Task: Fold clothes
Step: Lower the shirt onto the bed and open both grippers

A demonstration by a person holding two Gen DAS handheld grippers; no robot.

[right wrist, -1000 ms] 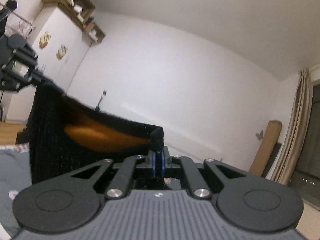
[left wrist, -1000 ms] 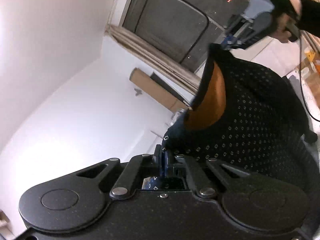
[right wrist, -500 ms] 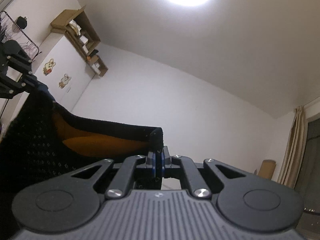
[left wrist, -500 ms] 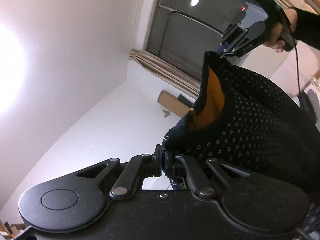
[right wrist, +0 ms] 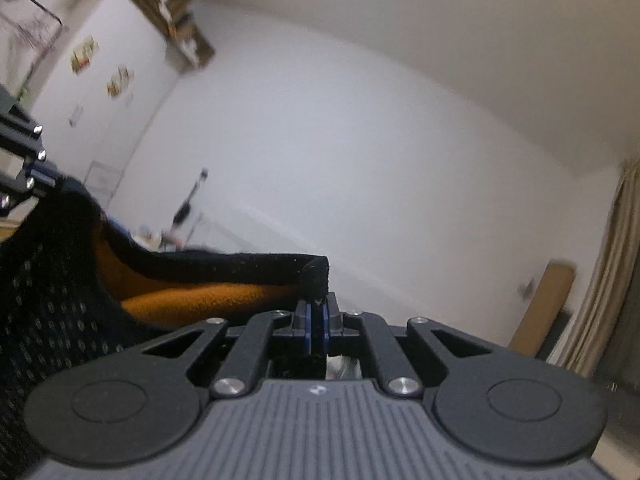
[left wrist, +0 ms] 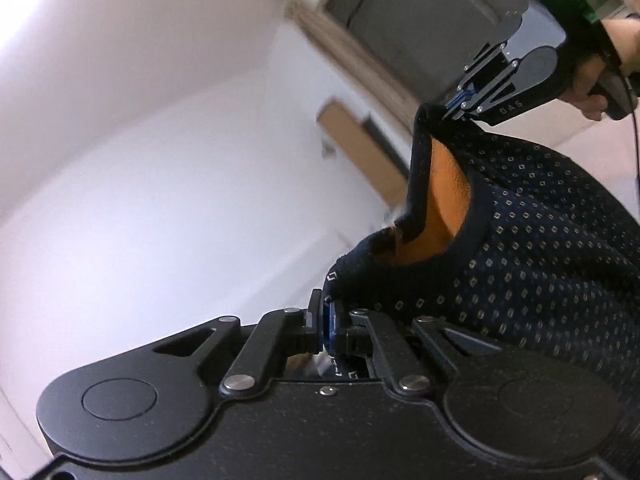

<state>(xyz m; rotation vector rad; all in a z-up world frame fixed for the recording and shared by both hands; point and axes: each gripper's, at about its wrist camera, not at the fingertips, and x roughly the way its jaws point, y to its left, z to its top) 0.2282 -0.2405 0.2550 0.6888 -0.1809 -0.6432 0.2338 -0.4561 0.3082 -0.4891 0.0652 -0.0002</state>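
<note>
A dark navy garment with small pale diamonds and an orange lining hangs in the air between both grippers. My left gripper is shut on one corner of its top edge. The right gripper shows at the upper right of the left wrist view, held by a hand and shut on the other corner. In the right wrist view my right gripper pinches the garment edge, and the left gripper grips it at the far left. The dark hem runs taut between them with the orange inside showing.
White walls and ceiling fill both views. A dark window with beige curtains and a brown cardboard roll stand by the wall. A white wardrobe with boxes on top stands at the left. The surface below is hidden.
Both grippers have swung sideways and down with the garment still stretched between them. The ceiling light has left both views, and the window, curtain and cardboard roll have shifted across the pictures.
</note>
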